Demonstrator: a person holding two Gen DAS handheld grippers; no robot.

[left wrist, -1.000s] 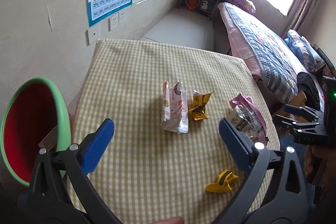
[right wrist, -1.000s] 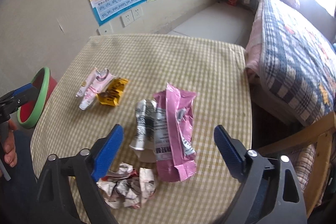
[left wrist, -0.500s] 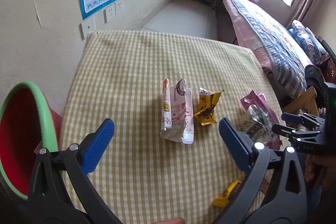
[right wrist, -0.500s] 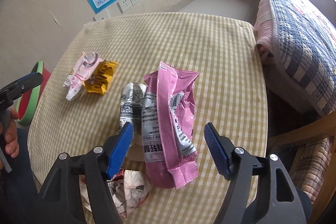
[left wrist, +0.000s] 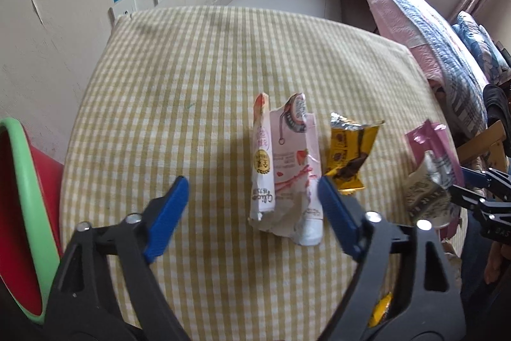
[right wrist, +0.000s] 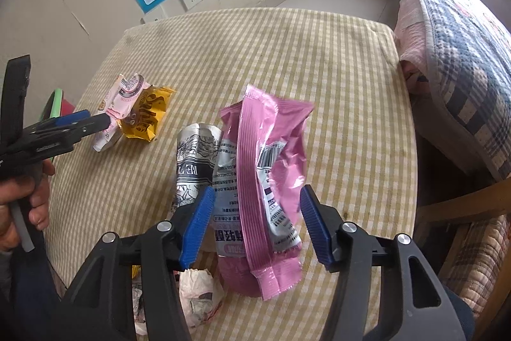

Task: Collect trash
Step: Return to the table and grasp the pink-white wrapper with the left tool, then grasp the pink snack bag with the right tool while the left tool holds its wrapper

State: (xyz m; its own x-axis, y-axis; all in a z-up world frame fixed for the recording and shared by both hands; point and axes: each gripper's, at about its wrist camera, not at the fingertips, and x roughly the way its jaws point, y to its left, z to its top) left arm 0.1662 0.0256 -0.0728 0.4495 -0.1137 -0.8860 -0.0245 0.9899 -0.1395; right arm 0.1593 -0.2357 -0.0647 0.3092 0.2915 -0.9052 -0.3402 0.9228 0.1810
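On the yellow checked tablecloth (left wrist: pixel 191 79) lies a pink-and-white wrapper (left wrist: pixel 284 162), with a yellow wrapper (left wrist: pixel 349 152) just right of it. My left gripper (left wrist: pixel 252 210) hangs low over the pink-and-white wrapper's near end. Its jaws are closing, the right pad beside the wrapper and the left pad well clear. A pink bag (right wrist: pixel 271 149) lies over a silver wrapper (right wrist: pixel 194 158). My right gripper (right wrist: pixel 257 222) straddles the pink bag with its jaws closing. Both pads stand close to the bag's sides, and I see no squeeze on it.
A red bin with a green rim (left wrist: pixel 19 197) stands off the table's left side. Crumpled paper (right wrist: pixel 198 293) lies near the front edge under the right gripper. A small yellow scrap (left wrist: pixel 380 309) lies there too. A bed (right wrist: pixel 463 53) and a wooden chair (right wrist: pixel 463 206) stand to the right.
Both grippers have sunk toward the table and their jaws have narrowed. The left one has come down over the pink-and-white wrapper, the right one around the pink bag.
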